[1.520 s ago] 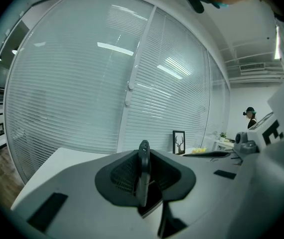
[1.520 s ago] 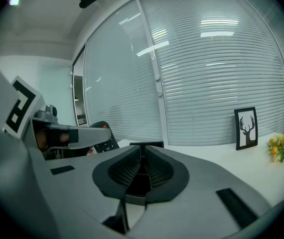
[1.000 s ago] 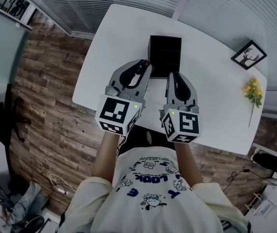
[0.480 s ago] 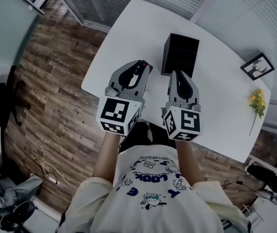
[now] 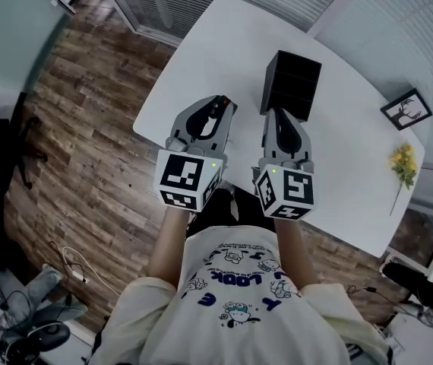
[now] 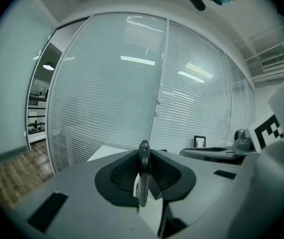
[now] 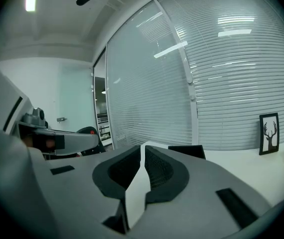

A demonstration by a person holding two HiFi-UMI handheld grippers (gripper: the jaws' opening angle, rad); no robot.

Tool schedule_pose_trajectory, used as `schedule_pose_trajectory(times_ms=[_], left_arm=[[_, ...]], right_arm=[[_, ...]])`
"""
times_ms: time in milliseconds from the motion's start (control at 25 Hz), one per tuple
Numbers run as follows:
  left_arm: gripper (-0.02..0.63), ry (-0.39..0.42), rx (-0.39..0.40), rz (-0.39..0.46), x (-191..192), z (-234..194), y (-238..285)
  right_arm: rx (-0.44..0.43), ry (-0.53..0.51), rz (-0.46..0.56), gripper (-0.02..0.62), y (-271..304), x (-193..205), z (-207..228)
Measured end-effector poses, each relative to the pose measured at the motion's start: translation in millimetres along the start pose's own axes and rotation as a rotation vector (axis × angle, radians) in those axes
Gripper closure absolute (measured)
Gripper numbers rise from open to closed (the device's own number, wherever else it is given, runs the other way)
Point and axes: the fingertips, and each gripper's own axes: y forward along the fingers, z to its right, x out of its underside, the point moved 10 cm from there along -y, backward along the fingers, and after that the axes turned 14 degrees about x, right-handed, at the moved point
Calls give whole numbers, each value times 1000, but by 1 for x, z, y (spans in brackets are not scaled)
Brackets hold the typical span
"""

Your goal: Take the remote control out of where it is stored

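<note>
A black open-topped box point(image 5: 291, 84) stands on the white table point(image 5: 201, 59). My left gripper point(image 5: 221, 106) hovers over the table, left of the box and nearer me, shut on a thin black remote control point(image 5: 217, 109) with a small red spot. In the left gripper view the remote point(image 6: 143, 176) stands edge-on between the pads. My right gripper point(image 5: 279, 115) is shut and holds nothing, its tips just short of the box's near side. The right gripper view shows the box point(image 7: 187, 151) beyond its closed jaws.
A framed deer picture point(image 5: 406, 109) and yellow flowers point(image 5: 402, 160) lie at the table's right end. Slatted glass walls point(image 7: 221, 83) stand behind the table. Wooden floor point(image 5: 72, 128) lies to the left, and the person's torso is right below the grippers.
The head view has swung, so the table and box sit further right and up. The left gripper, still shut on the remote, is now further from the box's left side.
</note>
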Motion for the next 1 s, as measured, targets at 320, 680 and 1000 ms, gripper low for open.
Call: schedule_pose_trajectory(times_ms=[320, 680, 1000], left_arm=[[534, 4, -10, -4, 2, 0, -6], [534, 5, -10, -8, 4, 6, -11], [535, 17, -12, -10, 4, 13, -9]], right_arm=[[-4, 2, 0, 548, -3, 2, -3], [-3, 2, 0, 548, -11, 4, -4], [-2, 0, -1, 548, -17, 5, 1]])
